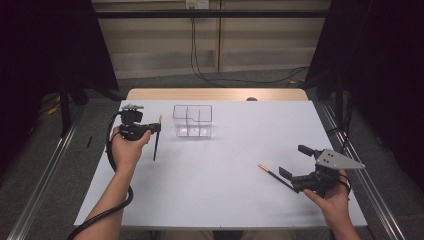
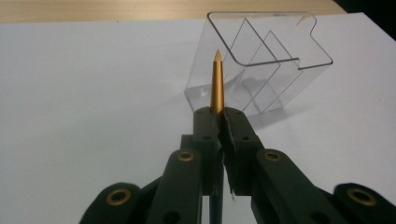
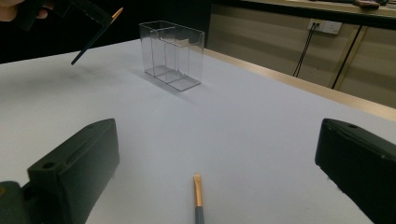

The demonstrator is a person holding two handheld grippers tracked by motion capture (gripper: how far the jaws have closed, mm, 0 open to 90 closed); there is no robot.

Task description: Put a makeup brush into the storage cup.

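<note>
Clear organizer (image 1: 192,121) just beside held brush (image 1: 156,142)

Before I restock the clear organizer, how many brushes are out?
2. One brush is clamped in the left gripper, lifted beside the clear organizer. The other brush lies on the table between the right gripper's open jaws.

So the left tool (image 2: 219,122) has its two black jaws pinched tight on a thin brush (image 2: 217,84), gold end sticking straight up out of the tips and coming to a point. Dark handle runs down between the jaw arms below. Right behind the brush tip, a bit off to the right, sits a clear plastic organizer box (image 2: 261,60) with dividers inside, resting on the white counter (image 2: 84,102). Brush isn't over the box opening yet, just in front of its near corner.
</note>
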